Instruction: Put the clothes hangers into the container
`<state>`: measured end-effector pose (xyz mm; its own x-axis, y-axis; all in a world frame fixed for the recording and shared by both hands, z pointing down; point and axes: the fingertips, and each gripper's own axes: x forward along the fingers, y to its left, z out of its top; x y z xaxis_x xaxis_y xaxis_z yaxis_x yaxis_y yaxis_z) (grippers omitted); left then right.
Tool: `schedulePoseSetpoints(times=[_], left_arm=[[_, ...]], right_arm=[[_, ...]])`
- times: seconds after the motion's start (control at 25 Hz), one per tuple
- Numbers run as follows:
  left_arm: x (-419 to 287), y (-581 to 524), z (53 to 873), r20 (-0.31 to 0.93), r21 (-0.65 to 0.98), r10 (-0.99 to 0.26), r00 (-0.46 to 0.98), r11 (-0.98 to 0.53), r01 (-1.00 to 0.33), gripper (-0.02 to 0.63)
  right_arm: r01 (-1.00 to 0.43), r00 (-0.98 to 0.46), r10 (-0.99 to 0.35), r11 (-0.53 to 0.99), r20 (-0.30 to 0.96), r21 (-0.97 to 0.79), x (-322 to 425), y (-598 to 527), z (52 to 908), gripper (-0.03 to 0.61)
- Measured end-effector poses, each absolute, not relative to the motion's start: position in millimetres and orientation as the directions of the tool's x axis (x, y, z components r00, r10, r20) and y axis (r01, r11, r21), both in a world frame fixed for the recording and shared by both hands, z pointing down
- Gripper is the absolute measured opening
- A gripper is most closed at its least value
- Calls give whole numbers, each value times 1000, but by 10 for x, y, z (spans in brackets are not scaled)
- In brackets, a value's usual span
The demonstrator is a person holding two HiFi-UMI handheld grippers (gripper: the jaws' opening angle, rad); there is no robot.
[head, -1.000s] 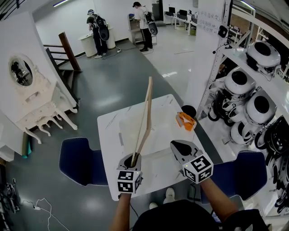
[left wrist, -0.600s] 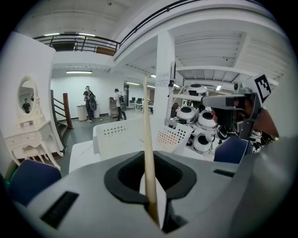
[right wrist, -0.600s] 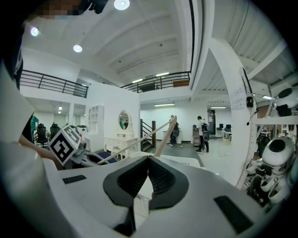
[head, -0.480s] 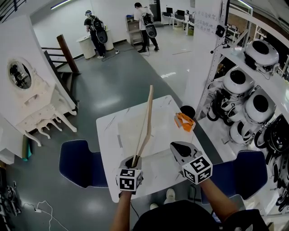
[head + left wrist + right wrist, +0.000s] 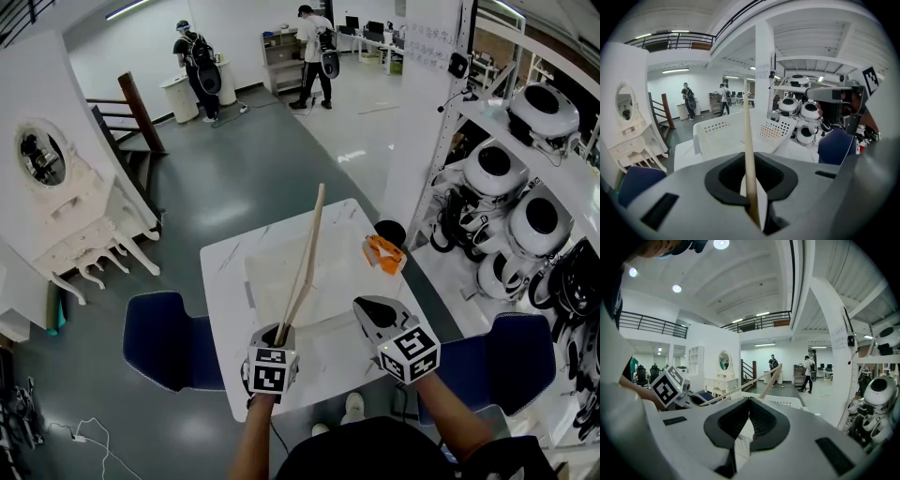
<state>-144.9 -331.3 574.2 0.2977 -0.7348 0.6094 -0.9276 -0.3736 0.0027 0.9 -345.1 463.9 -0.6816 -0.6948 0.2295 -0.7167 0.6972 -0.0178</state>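
Note:
My left gripper [image 5: 278, 334] is shut on the lower end of a wooden clothes hanger [image 5: 305, 258]. The hanger stands steeply up and leans away from me over a white perforated basket [image 5: 251, 286] on the white table [image 5: 223, 272]. In the left gripper view the hanger [image 5: 748, 154] rises edge-on from between the jaws, with the basket [image 5: 717, 133] just beyond. My right gripper [image 5: 371, 311] hovers at the basket's near right corner, shut, with nothing in it. The right gripper view shows its jaws [image 5: 743, 439] together and the hanger [image 5: 761, 380] slanting above the basket rim [image 5: 783, 402].
An orange object [image 5: 385, 252] lies at the table's right edge. Blue chairs stand to the left [image 5: 169, 333] and right [image 5: 506, 361] of the table. Shelves with white round machines [image 5: 525, 216] line the right side. Two people stand far back.
The hanger's top has dropped and tipped further toward the basket, and my left gripper has sunk a little. The right gripper has stayed where it was.

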Motion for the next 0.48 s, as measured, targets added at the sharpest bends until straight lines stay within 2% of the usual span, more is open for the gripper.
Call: schedulePoseSetpoints(times=[0.48], left_arm=[[-1499, -3386, 5674, 572, -39, -776, 267, -350, -936, 54]], right_arm=[[-718, -676, -692, 695, 253, -19, 9, -3418, 4722, 20]])
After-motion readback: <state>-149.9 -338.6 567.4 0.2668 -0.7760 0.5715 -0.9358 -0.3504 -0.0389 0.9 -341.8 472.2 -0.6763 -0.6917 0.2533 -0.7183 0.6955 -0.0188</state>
